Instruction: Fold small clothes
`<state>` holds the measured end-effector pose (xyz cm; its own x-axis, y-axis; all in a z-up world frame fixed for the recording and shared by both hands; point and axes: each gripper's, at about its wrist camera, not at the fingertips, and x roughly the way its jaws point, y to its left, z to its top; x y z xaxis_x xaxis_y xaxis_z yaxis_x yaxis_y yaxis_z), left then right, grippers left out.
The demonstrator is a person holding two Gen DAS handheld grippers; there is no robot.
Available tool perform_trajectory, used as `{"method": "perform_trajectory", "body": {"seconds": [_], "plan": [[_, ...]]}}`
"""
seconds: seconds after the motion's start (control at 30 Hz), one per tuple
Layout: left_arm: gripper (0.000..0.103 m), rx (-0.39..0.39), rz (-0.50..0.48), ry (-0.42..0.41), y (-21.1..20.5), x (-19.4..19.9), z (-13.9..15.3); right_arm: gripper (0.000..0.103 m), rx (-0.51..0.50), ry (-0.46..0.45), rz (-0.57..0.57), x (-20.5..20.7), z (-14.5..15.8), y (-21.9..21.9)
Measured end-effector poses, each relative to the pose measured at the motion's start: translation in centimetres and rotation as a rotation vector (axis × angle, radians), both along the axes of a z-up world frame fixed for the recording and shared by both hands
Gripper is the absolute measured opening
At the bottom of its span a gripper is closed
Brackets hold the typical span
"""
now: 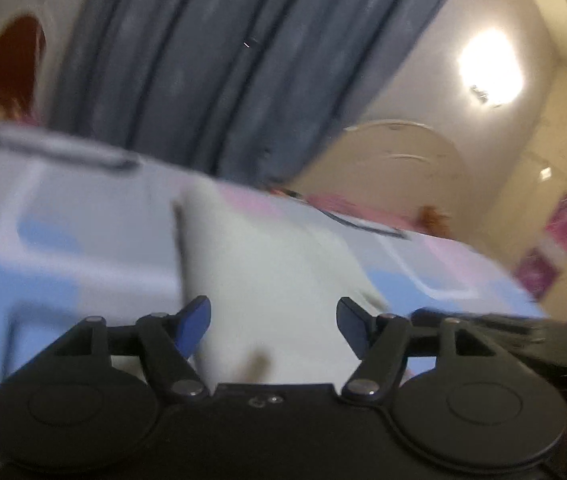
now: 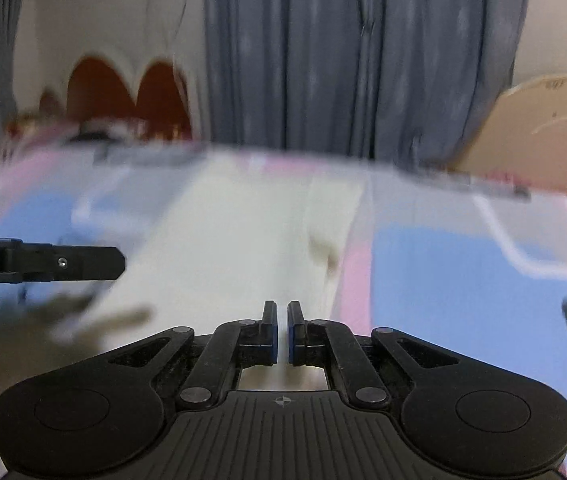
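A small white garment [image 1: 263, 248] [image 2: 235, 240] lies spread on a bedsheet [image 1: 43, 216] [image 2: 443, 272] patterned in blue, pink and white. My left gripper [image 1: 273, 320] hovers low over the garment's near part, open, its blue pads wide apart with only cloth beneath them. It also shows as a dark bar at the left of the right wrist view [image 2: 83, 264]. My right gripper [image 2: 282, 332] is shut, its pads almost touching over the garment's near edge; whether cloth is pinched between them I cannot tell. Both views are blurred.
Grey-blue curtains [image 1: 211, 60] [image 2: 323, 60] hang behind the bed. A beige rounded headboard [image 1: 395, 160] [image 2: 543, 128] stands at the right. A bright wall lamp [image 1: 487, 64] glows above it. Dark red arched recesses [image 2: 123, 92] sit at the back left.
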<state>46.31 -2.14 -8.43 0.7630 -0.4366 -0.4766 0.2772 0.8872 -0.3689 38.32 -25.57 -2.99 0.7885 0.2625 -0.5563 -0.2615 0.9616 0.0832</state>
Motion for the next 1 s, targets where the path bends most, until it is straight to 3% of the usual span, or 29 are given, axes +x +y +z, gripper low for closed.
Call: {"method": "perform_trajectory", "body": {"seconds": [0.07, 0.17, 0.23, 0.33, 0.37, 0.4, 0.47, 0.53, 0.6, 0.63, 0.7, 0.87, 1.0], "plan": [[0.065, 0.007, 0.035, -0.01, -0.1, 2.9, 0.2, 0.002, 0.033, -0.03, -0.013, 2.5, 0.2, 0.3], [0.065, 0.045, 0.075, -0.004, -0.5, 7.3, 0.3, 0.002, 0.114, 0.003, -0.037, 8.1, -0.3, 0.8], [0.065, 0.083, 0.093, 0.027, -0.9, 10.0, -0.3, 0.002, 0.085, 0.015, -0.052, 11.1, -0.7, 1.3], [0.063, 0.104, 0.127, 0.157, -0.2, 13.4, -2.9, 0.002, 0.049, 0.093, -0.066, 14.5, -2.5, 0.8], [0.067, 0.057, 0.141, 0.212, 0.2, 14.2, -4.3, 0.002, 0.016, 0.145, -0.077, 15.4, -3.9, 0.7], [0.066, -0.002, 0.176, 0.214, 0.7, 14.1, -4.7, 0.001, 0.01, 0.129, -0.078, 15.8, -4.7, 0.6], [0.059, -0.009, 0.196, 0.219, 0.8, 13.5, -3.8, 0.001, -0.019, 0.144, -0.074, 16.2, -4.1, 1.0], [0.06, -0.021, 0.174, 0.179, 0.6, 12.2, -2.7, 0.002, 0.008, 0.098, -0.073, 15.4, -2.4, 0.6], [0.063, 0.056, 0.154, 0.164, -0.6, 11.4, -2.6, 0.002, 0.015, 0.024, -0.053, 14.0, -1.3, 0.6], [0.065, 0.107, 0.141, 0.186, -1.3, 11.6, -3.2, 0.002, -0.001, 0.038, -0.044, 13.8, -1.9, 0.7], [0.069, 0.113, 0.145, 0.177, -1.6, 11.3, -3.8, 0.002, -0.032, 0.141, -0.035, 15.3, -4.0, 1.4], [0.072, 0.149, 0.144, 0.174, -1.6, 11.0, -3.1, 0.002, 0.004, 0.103, -0.043, 15.1, -3.0, 1.0], [0.066, 0.137, 0.145, 0.157, -1.8, 9.6, -1.8, 0.002, 0.021, 0.061, -0.043, 13.3, -2.2, 0.5]]}}
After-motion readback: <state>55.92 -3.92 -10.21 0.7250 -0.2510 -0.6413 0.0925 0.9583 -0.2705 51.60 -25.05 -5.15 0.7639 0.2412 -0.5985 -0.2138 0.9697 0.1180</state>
